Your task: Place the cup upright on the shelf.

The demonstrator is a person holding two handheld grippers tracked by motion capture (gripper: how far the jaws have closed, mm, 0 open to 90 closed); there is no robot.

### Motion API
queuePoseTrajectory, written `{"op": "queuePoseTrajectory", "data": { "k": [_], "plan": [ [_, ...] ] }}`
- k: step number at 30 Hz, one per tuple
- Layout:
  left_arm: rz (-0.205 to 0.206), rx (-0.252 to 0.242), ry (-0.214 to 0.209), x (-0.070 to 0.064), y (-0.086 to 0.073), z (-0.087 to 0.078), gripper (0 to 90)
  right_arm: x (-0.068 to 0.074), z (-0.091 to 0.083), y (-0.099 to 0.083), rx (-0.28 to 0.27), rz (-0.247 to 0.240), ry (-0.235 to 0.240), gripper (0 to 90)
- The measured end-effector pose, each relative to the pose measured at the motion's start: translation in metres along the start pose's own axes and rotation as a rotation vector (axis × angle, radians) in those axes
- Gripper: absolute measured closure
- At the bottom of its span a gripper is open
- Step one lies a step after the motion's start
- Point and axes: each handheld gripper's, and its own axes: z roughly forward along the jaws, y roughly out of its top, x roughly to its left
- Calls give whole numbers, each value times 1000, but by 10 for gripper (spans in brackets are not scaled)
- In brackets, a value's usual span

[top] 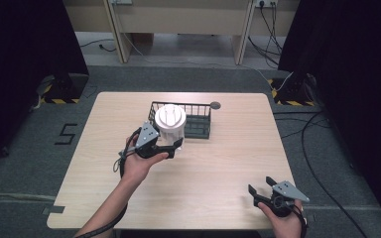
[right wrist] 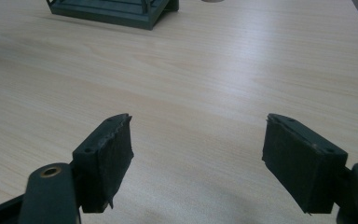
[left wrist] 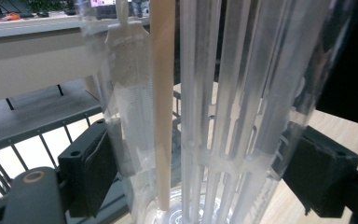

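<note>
A clear, ribbed plastic canister point(top: 170, 121) with a white top is held upright at the front left corner of a dark wire basket point(top: 199, 131). My left gripper point(top: 175, 144) is shut on its lower body. In the left gripper view the canister point(left wrist: 223, 107) stands close up, with a black pad pressed on each side by the left gripper point(left wrist: 198, 170). Behind it is the basket point(left wrist: 14, 151). My right gripper point(top: 260, 191) is open and empty over the table's front right. The right gripper view has its jaws wide apart, the right gripper point(right wrist: 198, 144) above bare wood.
The basket stands at the back middle of the light wooden table point(top: 218, 168). A small grey disc point(top: 215, 105) lies by its far right corner. Beyond the table are desk legs, cables on the floor and dark curtains at both sides.
</note>
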Motion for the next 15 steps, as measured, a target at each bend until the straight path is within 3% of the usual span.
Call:
{"op": "queuePoseTrajectory", "data": {
  "k": [15],
  "plan": [
    [6,16,30,10,13,22,177,-1,0,0,2,3,0,245]
  ]
}}
